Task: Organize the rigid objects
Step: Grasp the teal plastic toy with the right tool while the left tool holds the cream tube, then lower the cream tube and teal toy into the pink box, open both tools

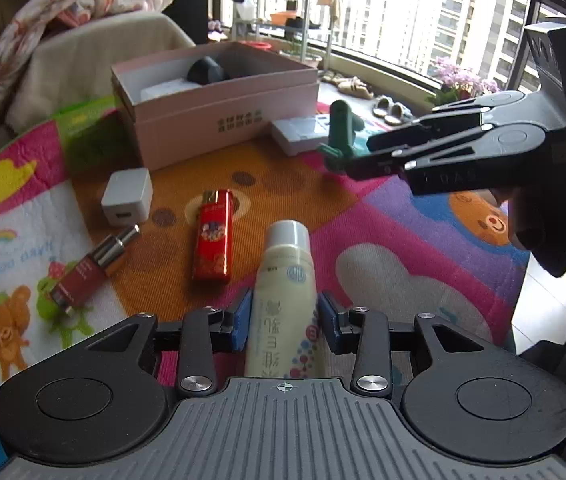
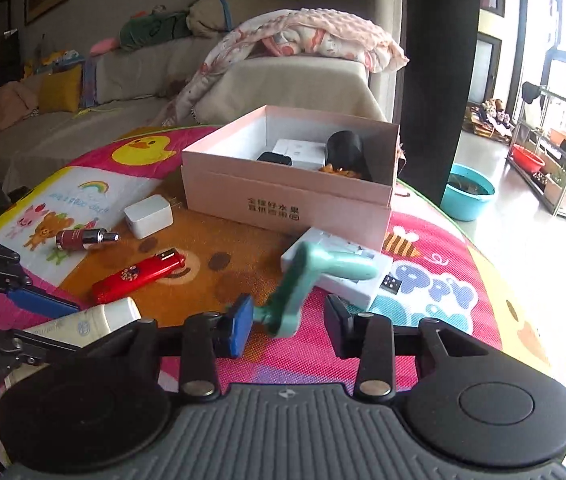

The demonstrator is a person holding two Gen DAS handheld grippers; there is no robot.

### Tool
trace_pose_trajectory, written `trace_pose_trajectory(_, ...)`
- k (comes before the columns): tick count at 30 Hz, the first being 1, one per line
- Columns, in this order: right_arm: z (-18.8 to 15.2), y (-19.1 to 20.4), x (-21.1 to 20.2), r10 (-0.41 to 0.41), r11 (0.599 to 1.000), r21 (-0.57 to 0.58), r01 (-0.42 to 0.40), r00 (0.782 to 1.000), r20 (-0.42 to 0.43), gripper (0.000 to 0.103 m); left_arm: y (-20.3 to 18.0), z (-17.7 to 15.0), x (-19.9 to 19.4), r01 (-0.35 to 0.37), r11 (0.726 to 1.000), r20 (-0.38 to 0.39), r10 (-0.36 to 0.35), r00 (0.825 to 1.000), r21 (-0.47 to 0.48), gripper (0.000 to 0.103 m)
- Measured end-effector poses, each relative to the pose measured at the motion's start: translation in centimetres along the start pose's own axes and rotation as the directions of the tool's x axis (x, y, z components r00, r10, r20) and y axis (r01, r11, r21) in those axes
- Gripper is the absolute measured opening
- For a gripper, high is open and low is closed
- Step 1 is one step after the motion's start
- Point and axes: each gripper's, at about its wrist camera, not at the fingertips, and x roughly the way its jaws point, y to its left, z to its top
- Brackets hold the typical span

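On quilted mat (image 1: 423, 216) | left gripper (image 1: 285, 318) grips smooth cylindrical bottle (image 1: 283, 292)

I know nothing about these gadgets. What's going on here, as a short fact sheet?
surface: colourful cartoon mat
left gripper: blue pads either side of a cream bottle, seemingly closed on it
right gripper: open, around a green tool; the tool touches one pad only
container: open pink box, already holding a few items
loose on mat: red lighter, white charger, small dark red bottle, flat white box
flat white box: under the tool's far end
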Motion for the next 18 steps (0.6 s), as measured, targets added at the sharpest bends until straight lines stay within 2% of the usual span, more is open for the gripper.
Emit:
trace_pose_trajectory(2,-0.6,0.6,0.0,-0.009,0.999,-0.031,0.009,1.0,0.0,0.039,-0.4,0.3,0.3,-0.012,1.0,0.004,0.012,1.0,0.012,0.041)
trace_pose_trajectory(4,-0.9,0.9,-0.1,-0.019,0.999,-0.047,0.02,1.0,0.004,0.048,-0.4,0.4,0.6,-0.007,1.0,0.011,0.007,1.0,-0.007,0.041)
trace_pose_trajectory(6,-0.9,0.4,-0.3,-0.033,0.999,-0.031,0.034,0.999,0.029,0.072,-0.5,0.3,0.7,-0.009,1.0,0.024,0.009,1.0,-0.014,0.041)
trace_pose_trajectory(8,-0.4,-0.5,-0.4,-0.068,0.998,0.023,0.066,0.996,0.06,0.081,-0.6,0.1,0.8,-0.019,1.0,0.037,0.019,0.999,-0.003,0.04)
trace_pose_trajectory(12,0.4,-2.3,1.5,-0.111,0.989,0.108,0.105,0.993,0.044,0.086,-0.9,-0.1,0.7,-0.032,0.999,0.047,0.032,0.998,-0.004,0.038)
trace_pose_trajectory(16,0.6,-2.3,4.8,-0.101,0.994,0.042,0.103,0.994,-0.048,0.086,-0.8,-0.1,0.6,-0.028,1.0,0.047,0.028,0.998,-0.009,0.038)
trace_pose_trajectory(18,1.0,-2.5,4.9,-0.078,0.996,0.045,0.08,0.996,-0.035,0.084,-0.8,-0.1,0.5,-0.026,1.0,0.053,0.027,0.998,-0.017,0.038)
